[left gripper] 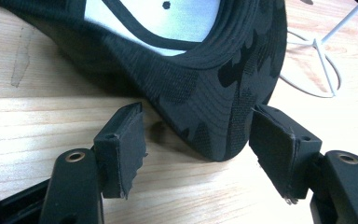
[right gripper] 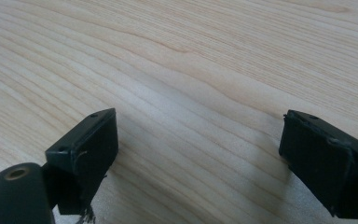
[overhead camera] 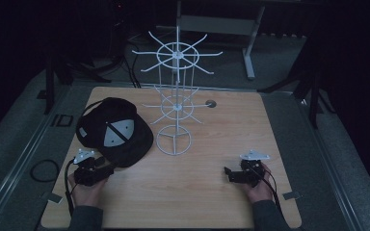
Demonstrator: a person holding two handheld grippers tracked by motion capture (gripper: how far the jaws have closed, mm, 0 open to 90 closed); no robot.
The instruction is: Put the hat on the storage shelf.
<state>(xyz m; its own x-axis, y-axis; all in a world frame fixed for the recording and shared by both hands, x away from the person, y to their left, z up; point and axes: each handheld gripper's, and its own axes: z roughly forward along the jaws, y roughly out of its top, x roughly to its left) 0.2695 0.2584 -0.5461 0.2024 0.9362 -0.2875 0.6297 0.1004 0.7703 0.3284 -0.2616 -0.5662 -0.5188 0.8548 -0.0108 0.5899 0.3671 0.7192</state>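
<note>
A black cap [overhead camera: 114, 131] with grey inner panels lies upside down on the left of the wooden table [overhead camera: 212, 202], brim toward me. My left gripper [overhead camera: 107, 168] is open at the cap's near edge. In the left gripper view the brim [left gripper: 223, 107] dips between the two open pads [left gripper: 121, 149], nearer the right one, and neither pad presses on it. A white wire display rack [overhead camera: 176, 96] with radiating hooks stands just right of the cap. My right gripper [overhead camera: 227, 173] rests low at the front right, open, with bare wood between its pads [right gripper: 86, 154].
The rack's round wire base [left gripper: 317, 56] sits close behind the cap's brim. A small round grommet [overhead camera: 211, 103] is set in the table's far side. A coiled cable [overhead camera: 43, 169] lies off the table's left edge. A metal stand leg [overhead camera: 248, 53] rises beyond the table.
</note>
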